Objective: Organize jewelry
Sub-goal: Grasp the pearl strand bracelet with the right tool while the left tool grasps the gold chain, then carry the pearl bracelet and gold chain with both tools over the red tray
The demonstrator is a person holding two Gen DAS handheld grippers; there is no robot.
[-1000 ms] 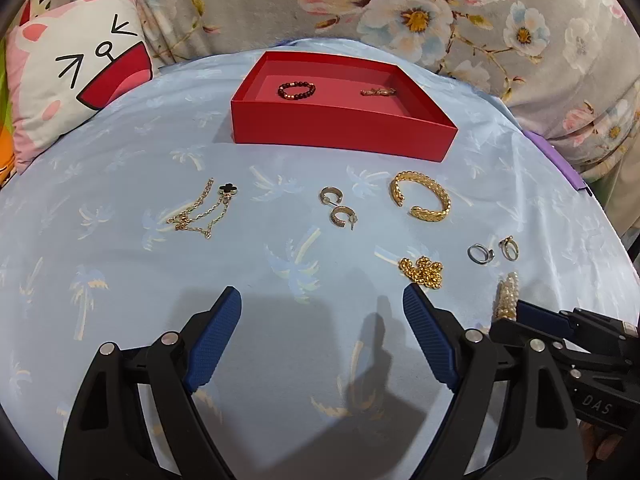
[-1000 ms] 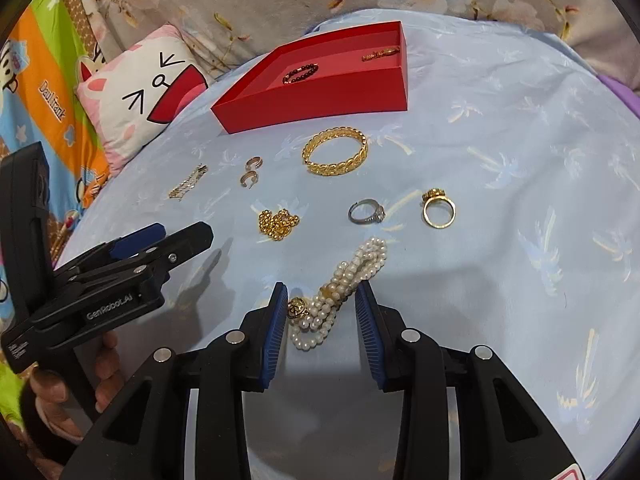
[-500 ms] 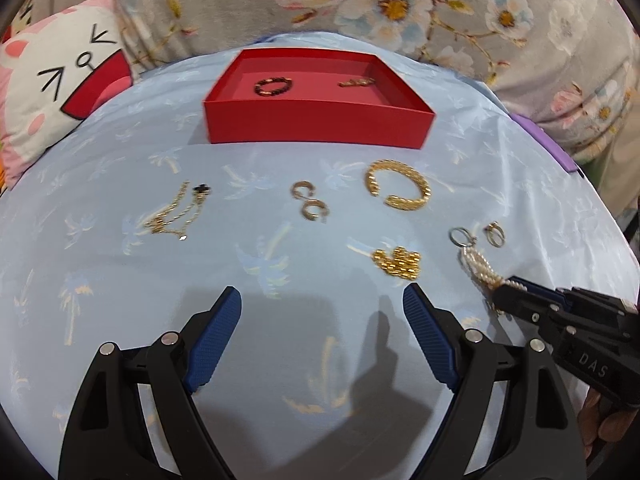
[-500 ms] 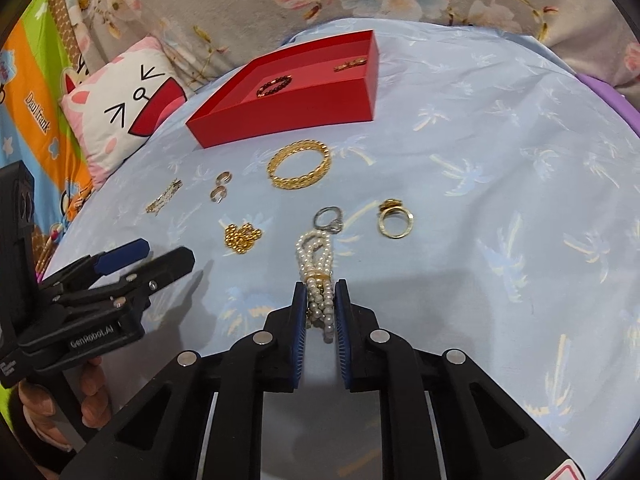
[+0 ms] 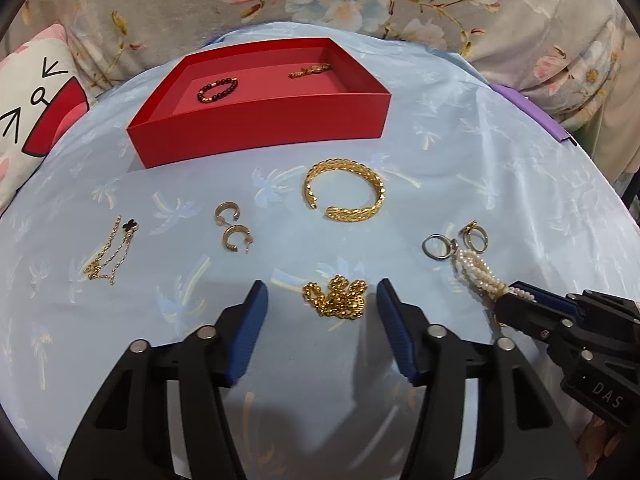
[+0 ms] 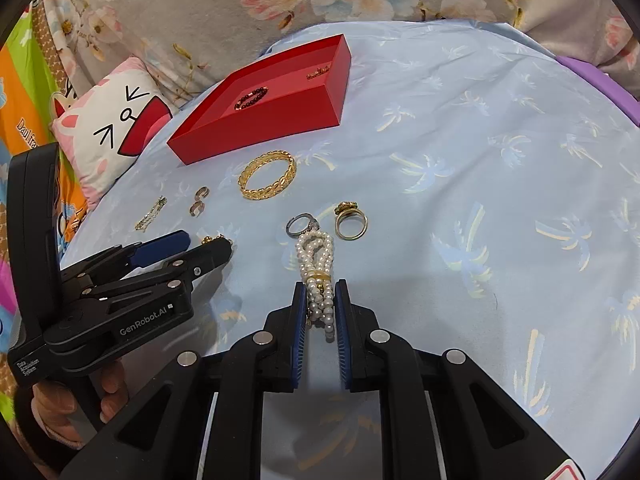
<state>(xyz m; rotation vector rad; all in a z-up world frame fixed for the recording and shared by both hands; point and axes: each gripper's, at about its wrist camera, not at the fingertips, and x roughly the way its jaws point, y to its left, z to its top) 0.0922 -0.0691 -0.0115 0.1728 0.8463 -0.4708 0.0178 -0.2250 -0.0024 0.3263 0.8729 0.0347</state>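
My left gripper [image 5: 322, 292] has its jaws closing around a gold chain cluster [image 5: 335, 300] that lies on the blue cloth, and the pads stand clear of it on both sides. My right gripper [image 6: 320, 288] is shut on the near end of a pearl bracelet [image 6: 316, 252], whose far loop reaches a silver ring [image 6: 302, 224] and a gold ring [image 6: 351, 220]. Farther back stands a red box [image 5: 260, 128] holding a dark bead bracelet [image 5: 217, 90] and a small gold piece [image 5: 310, 71].
A gold cuff [image 5: 346, 194], two hoop earrings [image 5: 234, 228] and a thin chain with a black clover [image 5: 110, 254] lie loose in front of the box. A cat cushion [image 5: 32, 120] sits at the left, with floral bedding behind.
My left gripper moved up to the gold chain cluster and its jaws narrowed around it. My right gripper shut on the pearl bracelet and shifted it toward the two rings.
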